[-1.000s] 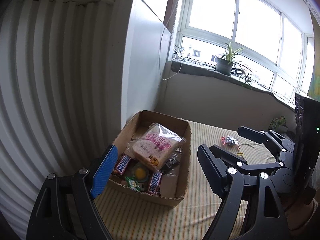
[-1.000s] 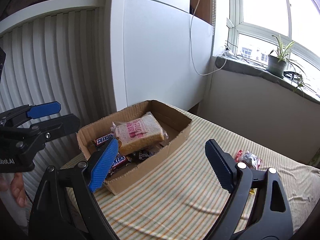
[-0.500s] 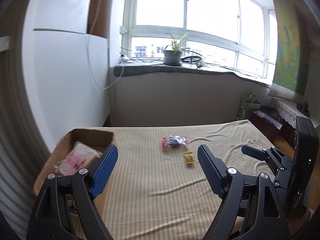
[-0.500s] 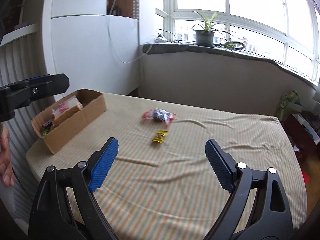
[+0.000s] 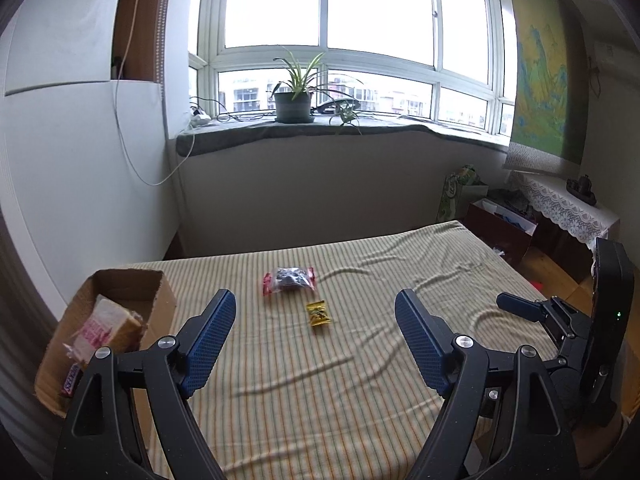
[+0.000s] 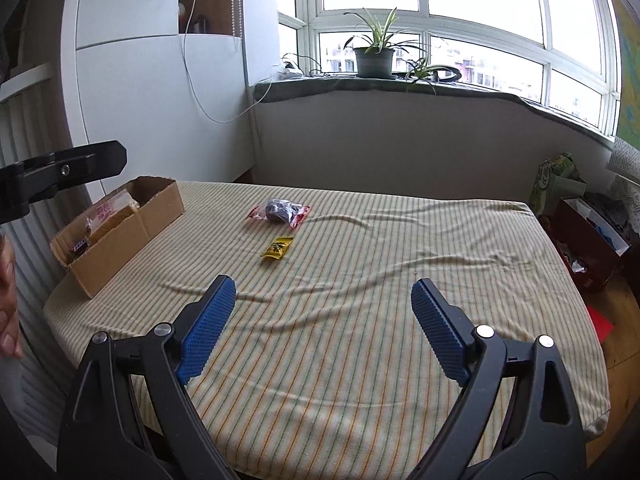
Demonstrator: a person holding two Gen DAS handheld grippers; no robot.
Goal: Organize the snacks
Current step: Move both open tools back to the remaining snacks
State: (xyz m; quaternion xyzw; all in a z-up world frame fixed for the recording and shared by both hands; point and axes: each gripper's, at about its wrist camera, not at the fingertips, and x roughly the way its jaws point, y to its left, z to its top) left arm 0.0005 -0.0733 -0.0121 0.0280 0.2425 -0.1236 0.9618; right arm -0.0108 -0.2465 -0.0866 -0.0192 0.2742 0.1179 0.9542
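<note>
Left gripper (image 5: 316, 344): jaws wide apart, nothing between them; right gripper (image 6: 324, 328): jaws wide apart, nothing held; both above the striped cloth (image 6: 360, 320); red-ended packet (image 5: 289, 280) and small yellow sachet (image 5: 319, 313) lying near each other mid-cloth, apart; cardboard box (image 6: 132, 232) at the cloth's left edge, holding wrapped bread (image 5: 102, 330) and chocolate bars; potted plant (image 5: 294, 98) on the windowsill
</note>
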